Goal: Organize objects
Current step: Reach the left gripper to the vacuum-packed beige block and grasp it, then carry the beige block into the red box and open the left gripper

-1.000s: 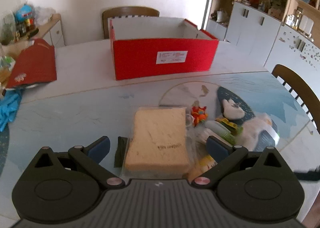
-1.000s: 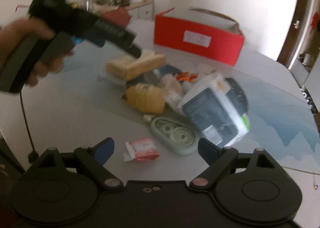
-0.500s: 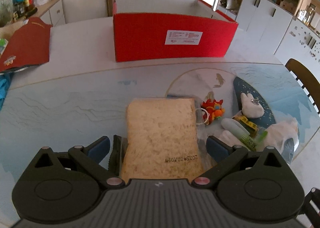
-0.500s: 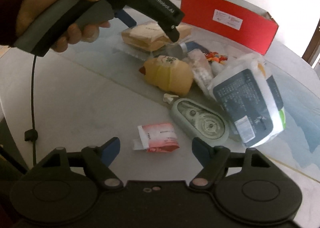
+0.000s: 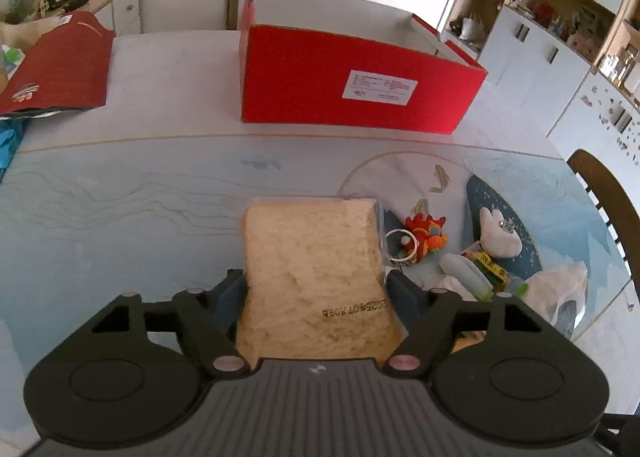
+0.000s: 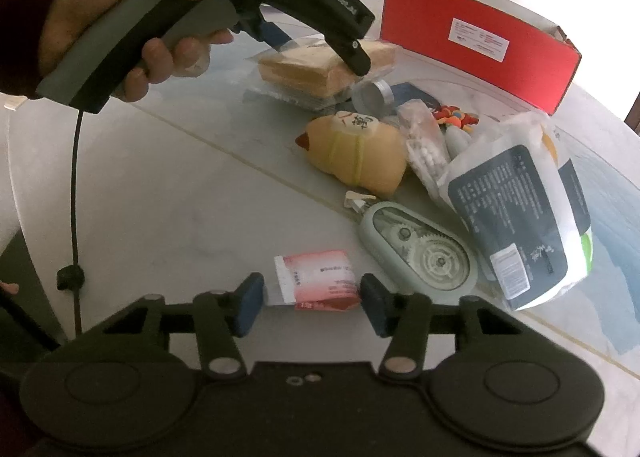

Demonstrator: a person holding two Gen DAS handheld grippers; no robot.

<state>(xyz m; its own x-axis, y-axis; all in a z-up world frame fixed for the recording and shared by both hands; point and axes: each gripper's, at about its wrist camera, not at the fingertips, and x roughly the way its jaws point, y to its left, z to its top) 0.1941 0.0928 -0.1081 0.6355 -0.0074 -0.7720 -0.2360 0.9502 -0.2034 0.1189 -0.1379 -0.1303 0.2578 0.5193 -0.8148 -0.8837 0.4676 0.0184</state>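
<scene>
A slab of pale, porous bread [image 5: 316, 269] sealed in clear wrap, a printed date code across its near end, lies on the glass-topped table [image 5: 140, 217] with the left gripper [image 5: 316, 293] closed against its two long sides, blue pads pressing the wrap. Beyond it stands one open red box [image 5: 352, 97] with a white label — a single red folder [image 5: 60, 69] lies off to the left. The right gripper [image 6: 308, 297] hangs spread apart over one small pink-and-white packet [image 6: 320, 279], its pads on either side and clear of it. Beside the packet sit one grey-green tape dispenser [image 6: 420, 253], one tan plush toy [image 6: 360, 153] and one dark-labelled white pouch [image 6: 520, 209] — all bunched close together.
</scene>
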